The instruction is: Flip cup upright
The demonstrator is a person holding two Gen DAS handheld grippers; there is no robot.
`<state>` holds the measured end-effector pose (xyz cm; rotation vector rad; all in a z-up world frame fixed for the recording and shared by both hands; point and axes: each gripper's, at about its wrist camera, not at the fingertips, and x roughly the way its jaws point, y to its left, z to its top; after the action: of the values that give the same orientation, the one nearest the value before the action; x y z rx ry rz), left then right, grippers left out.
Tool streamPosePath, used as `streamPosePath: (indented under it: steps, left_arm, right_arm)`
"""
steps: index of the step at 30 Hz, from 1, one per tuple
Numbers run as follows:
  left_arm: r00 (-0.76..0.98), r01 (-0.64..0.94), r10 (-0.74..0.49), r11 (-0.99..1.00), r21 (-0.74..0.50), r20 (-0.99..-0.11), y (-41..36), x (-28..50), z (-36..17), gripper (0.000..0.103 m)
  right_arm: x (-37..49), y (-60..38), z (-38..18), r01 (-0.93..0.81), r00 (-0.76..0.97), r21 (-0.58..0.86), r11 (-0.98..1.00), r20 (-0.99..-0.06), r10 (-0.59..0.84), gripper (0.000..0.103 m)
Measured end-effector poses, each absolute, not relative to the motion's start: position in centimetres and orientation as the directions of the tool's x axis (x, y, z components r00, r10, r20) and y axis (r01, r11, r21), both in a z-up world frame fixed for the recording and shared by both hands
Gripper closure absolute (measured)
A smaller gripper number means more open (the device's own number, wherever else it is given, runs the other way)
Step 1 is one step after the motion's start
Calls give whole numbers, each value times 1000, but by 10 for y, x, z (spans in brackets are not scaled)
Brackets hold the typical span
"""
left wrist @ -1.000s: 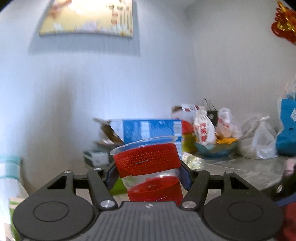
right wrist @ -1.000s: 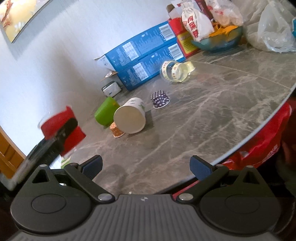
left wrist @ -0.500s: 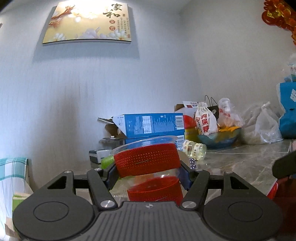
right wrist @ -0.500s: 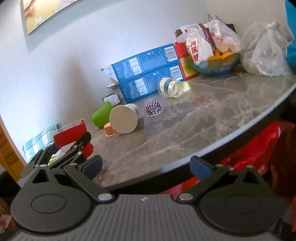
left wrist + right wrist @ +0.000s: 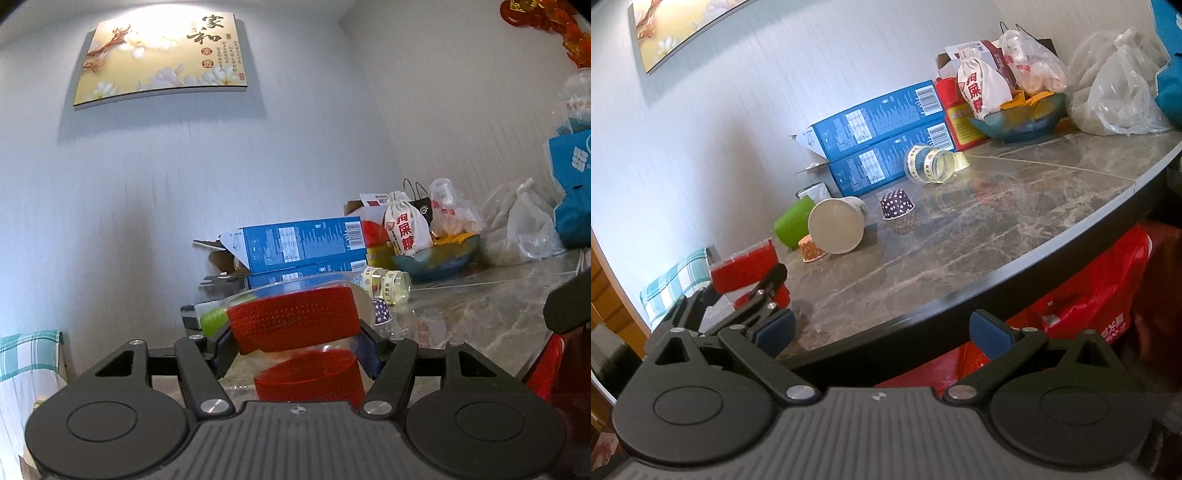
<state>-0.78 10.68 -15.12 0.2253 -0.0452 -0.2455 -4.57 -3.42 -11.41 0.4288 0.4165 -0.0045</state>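
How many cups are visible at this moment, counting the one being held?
6. Clear plastic cup with red bands in the left gripper; green cup, white paper cup, small orange cup, purple dotted cup and clear printed cup on the table. Others may be hidden.

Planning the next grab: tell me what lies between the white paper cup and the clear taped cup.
In the right wrist view, a small purple polka-dot cup, mouth down, sits between the white paper cup and the clear taped cup.

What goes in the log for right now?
left claw: shut on red cup, upright | right claw: open, off table edge
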Motion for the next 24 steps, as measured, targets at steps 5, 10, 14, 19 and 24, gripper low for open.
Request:
streamPosePath:
  steps: [5, 10, 14, 19, 24]
  left_arm:
    - [965, 257, -263, 943, 213, 2, 110, -7, -152, 31]
    - [947, 322, -312, 921, 219, -78, 111, -3, -152, 13]
    - [945, 325, -310, 920, 218, -102, 119, -4, -155, 1]
    - [927, 365, -340, 912, 184, -156, 143, -24, -150, 1]
    - [882, 430, -399, 899, 82, -253, 188, -47, -119, 1]
  right_arm:
    - [-45, -33, -117, 91, 913, 407, 909, -398, 86, 1]
    - [-45, -32, -117, 85, 912, 409, 909, -399, 95, 1]
    - [-43, -28, -117, 77, 910, 407, 910, -402, 102, 1]
    - [-43, -24, -116, 65, 910, 402, 913, -399, 111, 1]
    - [-54, -12, -100, 45, 928, 310, 950, -364, 75, 1]
